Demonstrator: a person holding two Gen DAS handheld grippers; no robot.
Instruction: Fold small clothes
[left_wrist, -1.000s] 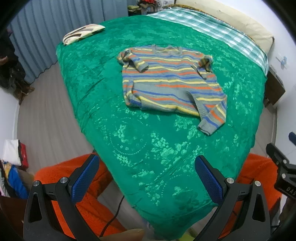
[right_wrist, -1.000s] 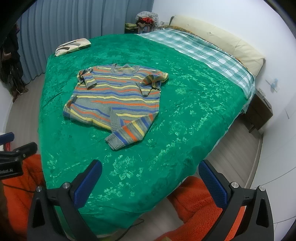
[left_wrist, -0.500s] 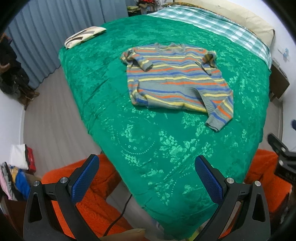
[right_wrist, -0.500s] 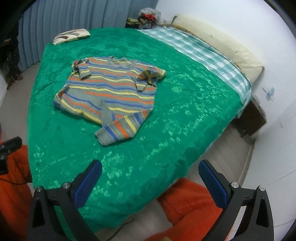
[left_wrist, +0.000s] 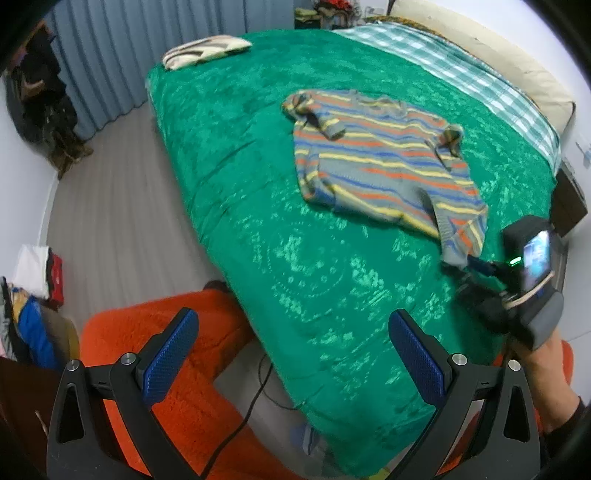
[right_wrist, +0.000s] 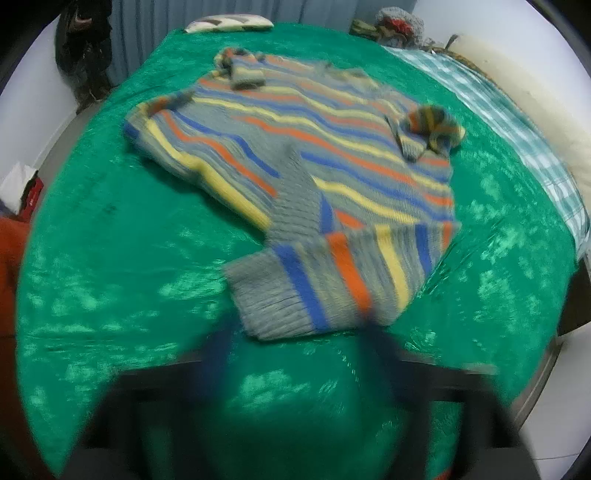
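Sweater (left_wrist: 384, 162): striped knit, flat on green bed (left_wrist: 258, 192), centre toward 1 o'clock in left wrist view; both short sleeves folded inward; loose lower sleeve trailing toward 4 o'clock, cuff (right_wrist: 273, 299) nearest the bed's near edge.

Right tool (right_wrist: 295, 354): heavily blurred in own view; jaws just been closing, now narrow, tips at the cuff's near edge. Contact with cuff seen from left view (left_wrist: 476, 264), but pinch not confirmable through blur; cannot tell whether cloth is actually gripped.

Left tool (left_wrist: 291, 350): jaws wide apart, nothing between them, hanging over the bed's near corner at 6 o'clock, well apart from sweater.

Step in hand, judged: seizing the cuff to fold the sleeve across the body. Best done by catching the full ribbed thickness, not bedspread beneath; lifting only slightly; carrying toward 11 o'clock so sleeve lies flat along the hem. Left tool useful for pinning the body against dragging.
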